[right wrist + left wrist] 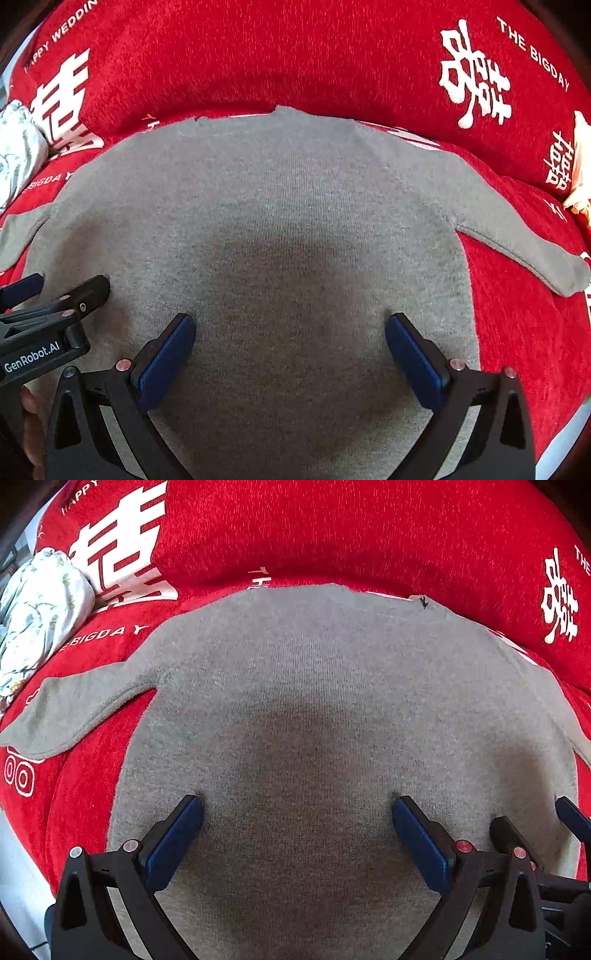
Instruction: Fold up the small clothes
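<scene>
A grey top (pixel 314 701) lies flat on a red cover (pixel 332 528), sleeves out. The left gripper (pixel 297 812) and right gripper (pixel 290 328) hover over it, jaws spread, grasping nothing.

Red printed cover (pixel 332 535); floral bundle (pixel 40 609) left; cream cloth (pixel 580 166) right.

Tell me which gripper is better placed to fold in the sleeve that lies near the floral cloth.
Left, probably. That sleeve lies on the left gripper's side; the right gripper is open over the sweater's other half.
</scene>
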